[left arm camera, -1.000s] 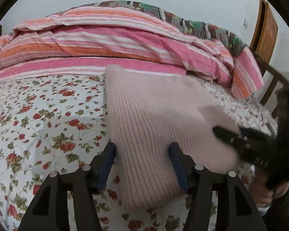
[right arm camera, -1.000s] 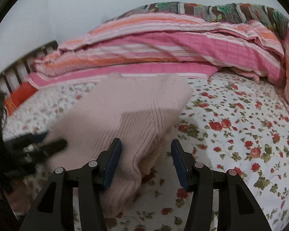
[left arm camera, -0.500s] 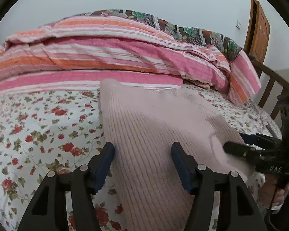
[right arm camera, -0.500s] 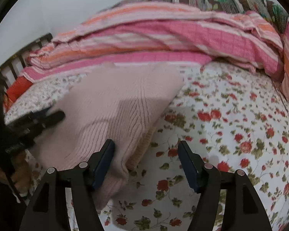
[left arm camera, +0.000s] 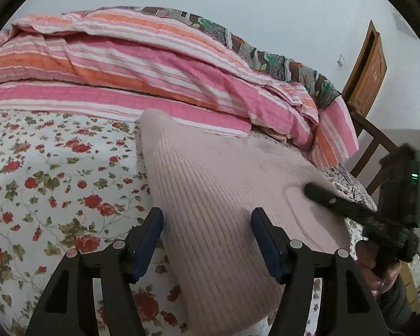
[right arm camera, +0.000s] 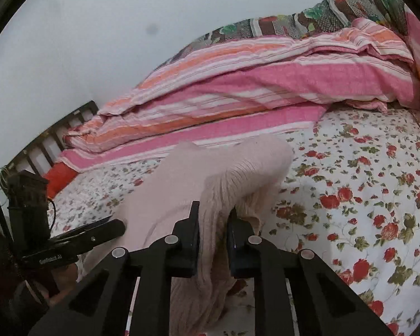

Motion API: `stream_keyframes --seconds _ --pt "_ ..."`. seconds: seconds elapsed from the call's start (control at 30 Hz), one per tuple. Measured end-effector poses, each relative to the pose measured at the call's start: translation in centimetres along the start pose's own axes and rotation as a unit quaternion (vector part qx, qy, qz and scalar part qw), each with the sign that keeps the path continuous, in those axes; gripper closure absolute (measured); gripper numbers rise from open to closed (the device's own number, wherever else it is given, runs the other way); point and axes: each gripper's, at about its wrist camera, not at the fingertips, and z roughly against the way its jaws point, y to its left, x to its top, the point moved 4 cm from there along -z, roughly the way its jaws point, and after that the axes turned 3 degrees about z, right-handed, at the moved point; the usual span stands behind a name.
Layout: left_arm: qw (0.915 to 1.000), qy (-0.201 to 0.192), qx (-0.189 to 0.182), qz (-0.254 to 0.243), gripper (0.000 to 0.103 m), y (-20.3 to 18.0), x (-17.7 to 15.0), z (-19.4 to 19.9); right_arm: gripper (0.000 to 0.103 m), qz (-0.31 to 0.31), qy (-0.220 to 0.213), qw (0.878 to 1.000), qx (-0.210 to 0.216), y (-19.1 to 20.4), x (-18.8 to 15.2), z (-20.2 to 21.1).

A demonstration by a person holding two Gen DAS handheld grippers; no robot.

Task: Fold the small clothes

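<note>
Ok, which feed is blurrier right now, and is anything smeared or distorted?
Left wrist view: the right gripper and its body look motion-smeared near the edge, while the pink sweater ribs are sharp. Right wrist view: the sweater's far edge is soft, and a dark spot sits on the wall. Fisheye bends both.

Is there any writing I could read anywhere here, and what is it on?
"GenRobot.AI": small white print on the side of the left gripper, slightly blurred, so the reading is approximate.
No other writing shows in either view.
</note>
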Motion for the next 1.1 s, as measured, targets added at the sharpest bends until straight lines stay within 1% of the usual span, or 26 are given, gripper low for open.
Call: stream_keyframes --seconds 0.07,0.1,0.17,0.2,0.23,0.27,0.3,0.33,0.4,0.43,0.47,0.5,0.53,0.57,0.6,0.63,0.67,0.77,0.93,1.1 --pt "0.9999 -0.001 0.008 -0.01 0.04 -0.3 0.0 -0.1 0.086 -0.007 0.027 0.999 -0.029 -0.6 -0.6 -1.2" --pt "0.9998 -0.001 0.014 -0.015 0.04 -0.5 -0.1 -0.1 0.082 -0.005 0.027 0.999 -0.042 -0.7 -0.7 -1.3" --pt "0.9993 -0.003 0.029 -0.026 0.04 -0.8 -0.1 -0.2 0.076 0.021 0.016 0.997 -0.073 -0.1 -0.3 -0.5" --pt "0.999 -0.008 0.032 -0.031 0.04 -1.0 0.1 -0.1 0.07 0.04 0.005 0.995 -0.095 0.3 0.0 0.0" --pt "0.9987 -0.014 0.034 -0.035 0.041 -1.2 0.2 0.0 0.07 0.054 -0.016 0.992 -0.109 0.7 0.3 0.7" --pt "0.9986 -0.02 0.033 -0.037 0.041 -1.4 0.5 0.2 0.07 0.062 -0.033 0.991 -0.115 1.2 0.6 1.2" --pt "0.9984 -0.028 0.029 -0.04 0.041 -1.7 0.9 0.4 0.07 0.066 -0.047 0.99 -0.111 1.6 0.9 1.6" --pt "0.9981 -0.037 0.026 -0.041 0.041 -1.9 1.3 0.6 0.07 0.066 -0.058 0.991 -0.098 1.9 1.2 1.8" --pt "0.9982 -0.042 0.017 -0.038 0.043 -2.3 2.0 0.6 0.07 0.064 -0.068 0.993 -0.076 2.5 1.6 1.7" --pt "0.9985 -0.04 0.009 -0.036 0.05 -2.3 2.2 0.4 0.07 0.064 -0.069 0.993 -0.072 2.5 1.6 1.5" --pt "0.9988 -0.035 0.005 -0.033 0.054 -2.3 2.3 0.1 0.07 0.065 -0.063 0.993 -0.074 2.5 1.7 1.0" --pt "0.9992 -0.024 0.008 -0.03 0.059 -2.2 2.3 -0.6 0.07 0.066 -0.048 0.993 -0.079 2.2 1.5 0.2" --pt "0.9993 -0.015 0.017 -0.03 0.063 -2.1 2.3 -1.1 0.07 0.069 -0.035 0.994 -0.084 1.9 1.2 -0.5" --pt "0.999 -0.01 0.029 -0.033 0.066 -1.9 2.2 -1.6 0.07 0.071 -0.018 0.993 -0.096 1.5 0.9 -1.3" --pt "0.9982 -0.008 0.04 -0.043 0.072 -1.9 2.0 -1.9 0.068 0.072 -0.002 0.991 -0.112 1.0 0.5 -1.9" --pt "0.9976 -0.008 0.046 -0.05 0.072 -1.9 1.8 -2.1 0.063 0.067 0.006 0.991 -0.115 0.7 0.1 -2.2" --pt "0.9969 -0.005 0.053 -0.058 0.072 -1.9 1.7 -2.2 0.063 0.06 0.005 0.992 -0.109 0.5 0.0 -2.2" --pt "0.9962 -0.002 0.059 -0.064 0.072 -1.9 1.3 -2.2 0.063 0.053 0.009 0.993 -0.103 0.2 -0.4 -1.9" --pt "0.9946 -0.003 0.073 -0.074 0.071 -2.0 1.1 -2.3 0.063 0.066 0.01 0.991 -0.12 0.7 -0.7 -2.1" --pt "0.9948 -0.002 0.072 -0.072 0.071 -2.0 1.2 -2.3 0.063 0.059 0.004 0.992 -0.113 0.6 -0.5 -1.7"
